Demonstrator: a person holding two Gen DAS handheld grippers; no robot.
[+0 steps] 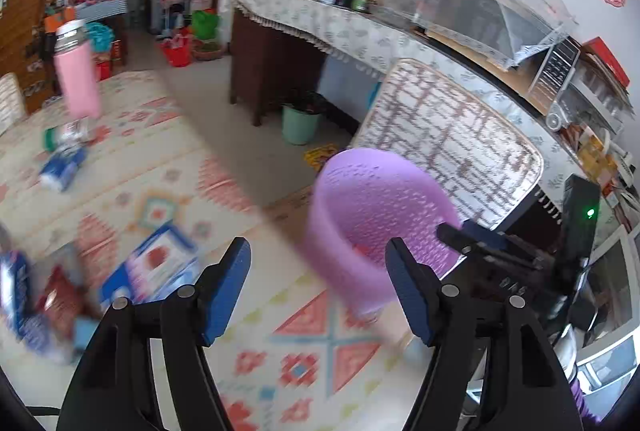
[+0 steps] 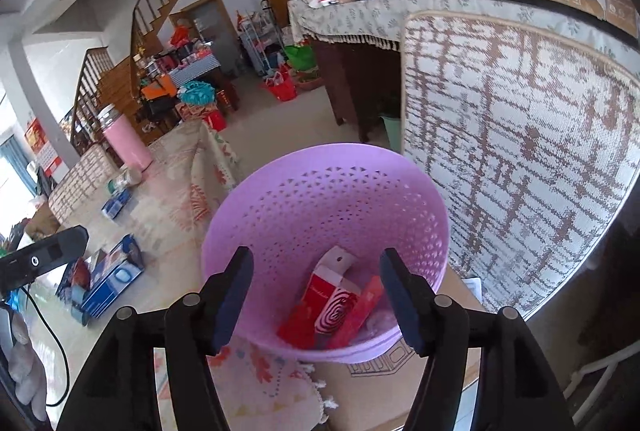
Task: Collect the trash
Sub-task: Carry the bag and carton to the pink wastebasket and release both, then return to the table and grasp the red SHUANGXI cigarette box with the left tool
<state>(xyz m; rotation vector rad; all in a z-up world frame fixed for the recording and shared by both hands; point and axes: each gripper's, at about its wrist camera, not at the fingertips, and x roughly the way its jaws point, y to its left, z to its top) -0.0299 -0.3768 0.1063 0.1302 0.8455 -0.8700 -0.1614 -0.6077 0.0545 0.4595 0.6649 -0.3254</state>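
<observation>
Basket: the lilac perforated basket (image 2: 324, 215) stands at the edge of the patterned counter cloth (image 1: 280, 359), beside the woven chair back (image 2: 520, 151); placed there, probably, so that both hands reach it from the working side.
Collected trash: a red-and-white carton (image 2: 328, 295) and a red packet (image 2: 362, 311) lie on the basket floor, tilted against each other as dropped items settle.
Right hand-held gripper (image 2: 316, 301): released, jaws apart, nothing between the pads; it hangs directly over the basket mouth, the posture of a drop just made.
Left hand-held gripper (image 1: 318, 289): also released and empty, jaws spread; it points at the cloth just beside the basket wall.
Remaining trash: blue-and-white boxes (image 1: 156, 267) and a reddish wrapper (image 1: 60, 299) lie toward the near left part of the counter, blurred; more blue packets (image 1: 64, 167) rest farther along, near the pink flask (image 1: 76, 75).
Progress: judged partial, since several pieces stay outside the basket.
</observation>
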